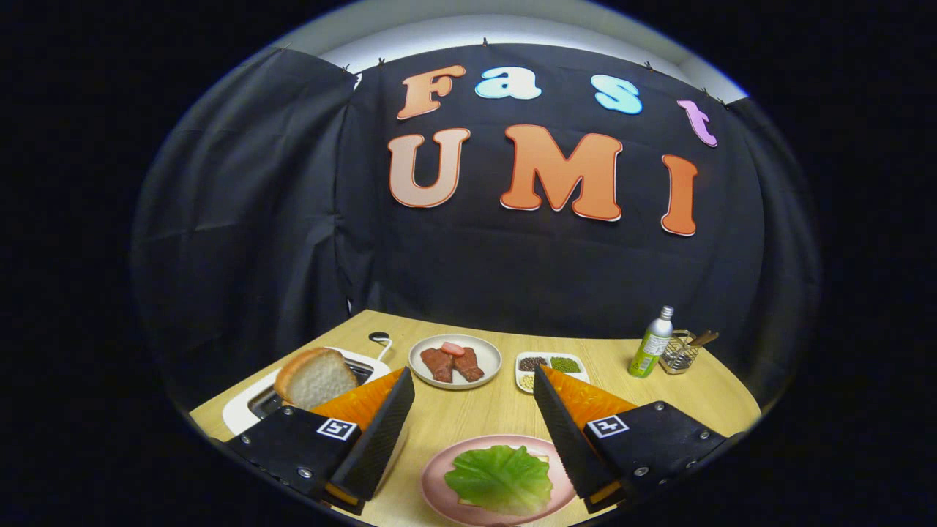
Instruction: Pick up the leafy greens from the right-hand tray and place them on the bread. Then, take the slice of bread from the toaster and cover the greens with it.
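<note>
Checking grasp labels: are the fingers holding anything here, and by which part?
Nothing held. The gripper is open, fingers apart above the leafy greens on the pink plate.

No words or numbers can be read on the things on the table. The gripper [472, 375] has a small square black-and-white marker [337, 429] on each side, a pattern and not letters. Its fingers are wide apart and hold nothing. The label on the green bottle [651, 344] is too small to read.
</note>
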Action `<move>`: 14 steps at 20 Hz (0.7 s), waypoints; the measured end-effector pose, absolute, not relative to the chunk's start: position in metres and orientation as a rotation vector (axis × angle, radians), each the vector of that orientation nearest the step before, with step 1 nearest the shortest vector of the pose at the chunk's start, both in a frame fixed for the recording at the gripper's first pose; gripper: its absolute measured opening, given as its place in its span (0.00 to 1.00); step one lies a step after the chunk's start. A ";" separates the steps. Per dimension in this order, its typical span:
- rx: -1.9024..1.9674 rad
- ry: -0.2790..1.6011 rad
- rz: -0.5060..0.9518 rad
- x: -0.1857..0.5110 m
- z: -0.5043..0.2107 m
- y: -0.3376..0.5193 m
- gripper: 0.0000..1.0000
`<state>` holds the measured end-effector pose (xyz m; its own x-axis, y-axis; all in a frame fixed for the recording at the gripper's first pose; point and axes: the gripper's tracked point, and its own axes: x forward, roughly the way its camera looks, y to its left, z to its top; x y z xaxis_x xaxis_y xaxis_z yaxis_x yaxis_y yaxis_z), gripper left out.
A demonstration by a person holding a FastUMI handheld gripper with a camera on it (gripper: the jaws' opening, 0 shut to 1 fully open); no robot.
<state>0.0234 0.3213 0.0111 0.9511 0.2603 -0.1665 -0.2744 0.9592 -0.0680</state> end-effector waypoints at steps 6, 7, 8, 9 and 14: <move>-0.042 0.144 0.347 0.007 0.020 0.380 0.98; -0.046 0.147 0.355 0.004 0.018 0.388 0.98; -0.054 0.154 0.366 0.002 0.014 0.396 0.98; -0.060 0.163 0.375 0.000 0.009 0.403 0.98; -0.065 0.175 0.350 -0.004 0.000 0.420 0.98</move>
<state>-0.0043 0.4197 0.0000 0.9243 0.3354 -0.1821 -0.3467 0.9374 -0.0330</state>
